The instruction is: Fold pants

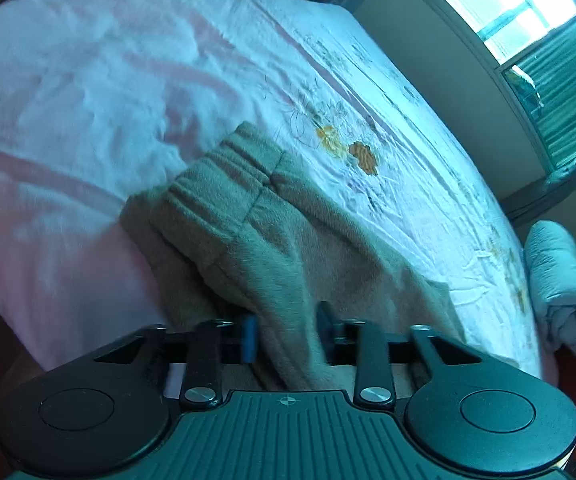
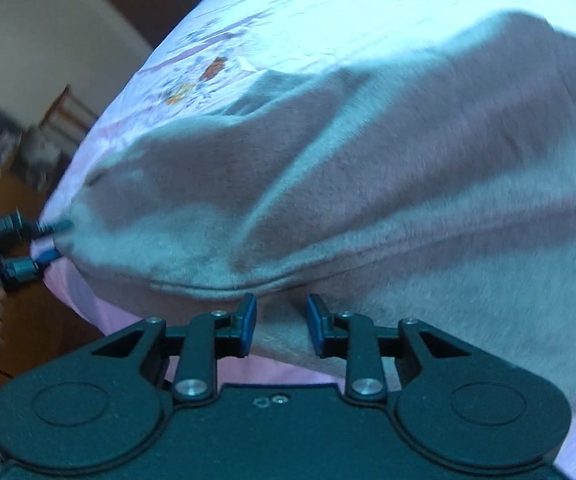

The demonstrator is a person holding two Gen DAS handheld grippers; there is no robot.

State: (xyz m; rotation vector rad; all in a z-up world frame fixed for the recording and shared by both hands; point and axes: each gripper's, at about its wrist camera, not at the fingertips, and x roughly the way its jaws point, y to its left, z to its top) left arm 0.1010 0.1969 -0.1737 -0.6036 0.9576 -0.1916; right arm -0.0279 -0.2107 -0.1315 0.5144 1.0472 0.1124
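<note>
— Across the bed (image 1: 88,80), what can you actually make out?

— Mostly the pants (image 1: 272,240), a fuzzy grey-brown pair lying on the pale pink sheet. In the left wrist view the ribbed waistband (image 1: 216,184) points away from the camera, and the cloth runs back toward the left claw (image 1: 288,340). The near end of that fold disappears behind the claw body, so I can't see how far in it goes.

— Is that claw gripping?

— Its two fingers stand on either side of a bunched ridge of the fabric, pressed against it, so it is closed on the pants (the blue pad (image 1: 250,338) shows on one finger only; the other pad is hidden by cloth).

— And the right one?

— The right claw (image 2: 281,322) sits low at the near edge of the pants (image 2: 368,200), fingers parted with a gap between the blue pads; it grips nothing. The seam of the fabric lies just ahead of the tips, and the cloth seems to pass under them, though blur makes contact hard to judge.

— Anything else?

— At the far left of the right wrist view the left claw (image 2: 54,240) pinches a corner of the pants, half cut off by the frame. A rolled light blue bundle (image 1: 560,288) sits beside the bed, and a bright window (image 1: 528,12) is above it.
</note>
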